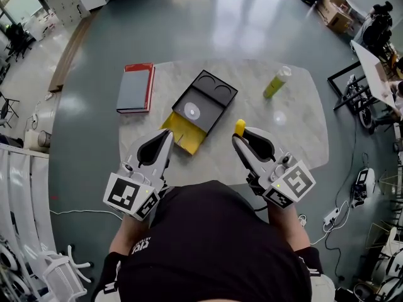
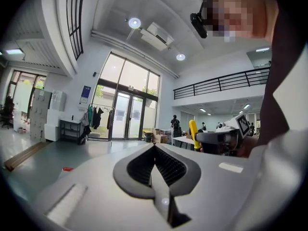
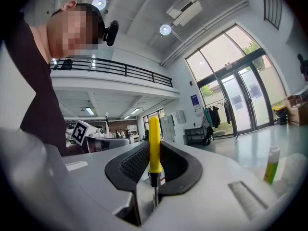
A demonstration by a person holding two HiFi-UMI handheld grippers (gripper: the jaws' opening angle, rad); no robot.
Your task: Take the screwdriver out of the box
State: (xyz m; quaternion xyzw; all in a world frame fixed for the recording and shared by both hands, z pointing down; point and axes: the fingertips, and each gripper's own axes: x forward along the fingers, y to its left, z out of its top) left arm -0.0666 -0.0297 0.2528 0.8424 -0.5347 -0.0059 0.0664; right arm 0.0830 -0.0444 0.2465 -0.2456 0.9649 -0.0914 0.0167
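Dark shirt (image 1: 208,244) of the person fills the bottom of the head view, with both grippers held just ahead of it over the near edge of the table (image 1: 296,131).

Left gripper (image 1: 167,136): claw fully together, pads meeting along their length, nothing between them. It hangs above the table near the yellow tray (image 1: 182,134), not touching it.

Right gripper (image 1: 239,140): claw clamped on the screwdriver (image 1: 240,128). In the right gripper view the tool stands upright between the ribbed pads, with the yellow handle rising above the jaws and the dark collar and metal shank running down into the gap. The screwdriver is out of the box (image 1: 204,99) and clear of the tabletop, just to the right of the yellow tray in the head view.

Box: black, lying at an angle at mid-table, with two round recesses at its far end and a white disc nearer. The yellow tray projects from its near end toward the person.

Other items on the table: a grey book (image 1: 135,88) with a red edge lies at the left, apart from the box. A yellow-green tube (image 1: 276,82) lies at the right, well apart from both grippers.
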